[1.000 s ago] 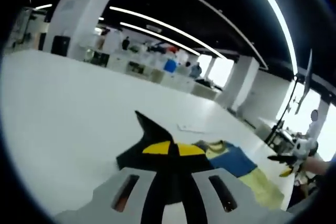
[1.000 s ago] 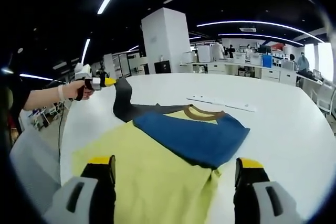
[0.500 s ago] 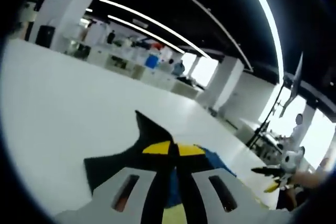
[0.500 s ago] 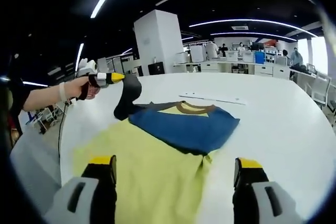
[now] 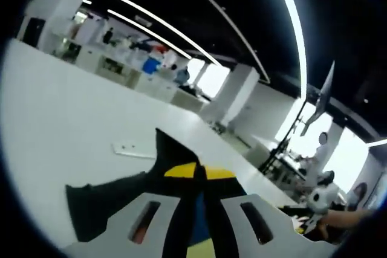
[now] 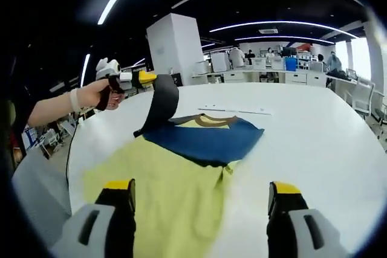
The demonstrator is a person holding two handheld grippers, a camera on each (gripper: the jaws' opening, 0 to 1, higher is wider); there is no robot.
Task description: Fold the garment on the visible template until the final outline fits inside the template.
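Garment (image 6: 181,173) sleeve (image 6: 162,104) hangs pinched in left gripper (image 6: 148,78), hiding fabric beneath; right gripper (image 6: 201,194) gapes empty.

White table (image 6: 314,125), white pillar (image 6: 174,43), ceiling light strips (image 5: 151,21), distant desks (image 6: 284,77).

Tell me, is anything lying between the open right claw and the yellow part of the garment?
Nothing visible. The right claw is open, directly over the yellow part of the garment, while the left claw holds the black sleeve up, farther away.
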